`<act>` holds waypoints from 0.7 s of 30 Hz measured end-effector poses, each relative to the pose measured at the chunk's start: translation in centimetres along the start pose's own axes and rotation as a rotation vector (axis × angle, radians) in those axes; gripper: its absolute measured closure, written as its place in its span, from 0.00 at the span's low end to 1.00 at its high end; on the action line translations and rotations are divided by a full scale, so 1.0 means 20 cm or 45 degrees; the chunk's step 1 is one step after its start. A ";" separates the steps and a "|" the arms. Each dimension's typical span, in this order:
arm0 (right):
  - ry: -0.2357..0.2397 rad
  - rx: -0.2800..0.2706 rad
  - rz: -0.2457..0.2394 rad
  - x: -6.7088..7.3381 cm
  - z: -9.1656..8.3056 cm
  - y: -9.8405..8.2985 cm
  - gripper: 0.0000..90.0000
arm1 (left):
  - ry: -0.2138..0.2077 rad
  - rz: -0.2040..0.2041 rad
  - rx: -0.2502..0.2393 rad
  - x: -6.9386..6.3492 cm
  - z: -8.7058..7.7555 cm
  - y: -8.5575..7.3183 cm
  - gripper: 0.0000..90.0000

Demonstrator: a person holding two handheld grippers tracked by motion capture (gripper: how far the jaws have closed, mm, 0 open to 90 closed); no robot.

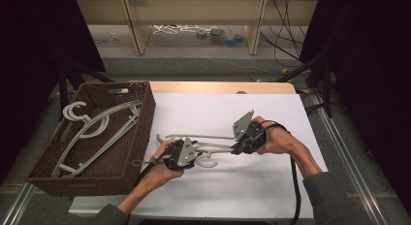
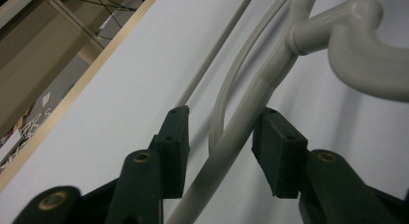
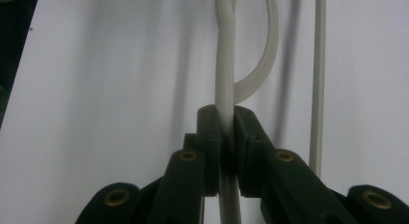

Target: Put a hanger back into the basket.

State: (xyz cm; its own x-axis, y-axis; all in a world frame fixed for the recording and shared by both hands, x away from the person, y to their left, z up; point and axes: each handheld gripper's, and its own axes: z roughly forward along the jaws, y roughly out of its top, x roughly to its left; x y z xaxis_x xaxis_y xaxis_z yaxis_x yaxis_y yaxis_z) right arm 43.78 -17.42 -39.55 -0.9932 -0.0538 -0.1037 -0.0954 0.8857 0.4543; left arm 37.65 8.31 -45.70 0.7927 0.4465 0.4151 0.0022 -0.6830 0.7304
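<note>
On the white table (image 1: 271, 186), the right gripper (image 3: 226, 137) is pinching one arm of a grey hanger (image 1: 213, 148), while the left gripper (image 2: 219, 137) is straddling the other arm with jaws spread, pads not touching. The hanger's long axis is running left-right between them, right of the basket (image 1: 140, 137).

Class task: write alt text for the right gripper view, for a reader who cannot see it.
Black tongs shut on a thin arm of a pale grey plastic clothes hanger, seen close up. The hanger's lower bar runs parallel over a white table surface.
</note>
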 end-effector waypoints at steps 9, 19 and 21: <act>0.004 -0.011 -0.011 0.00 0.00 -0.01 0.92 | -0.073 0.165 0.014 0.00 -0.01 0.02 0.79; -0.002 -0.121 0.041 -0.01 -0.05 -0.03 0.85 | -0.091 0.304 0.002 0.02 -0.08 0.07 0.86; -0.051 -0.137 0.067 -0.02 -0.06 -0.03 0.80 | -0.093 0.308 -0.002 0.03 -0.10 0.10 0.88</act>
State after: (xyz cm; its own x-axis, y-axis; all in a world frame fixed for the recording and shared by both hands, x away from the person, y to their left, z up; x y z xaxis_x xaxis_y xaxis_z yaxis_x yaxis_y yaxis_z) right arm 44.06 -18.51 -38.65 -0.9937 0.0120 -0.1110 -0.0516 0.8322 0.5520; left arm 36.85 8.39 -43.01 0.8117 0.2271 0.5381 -0.1941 -0.7641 0.6152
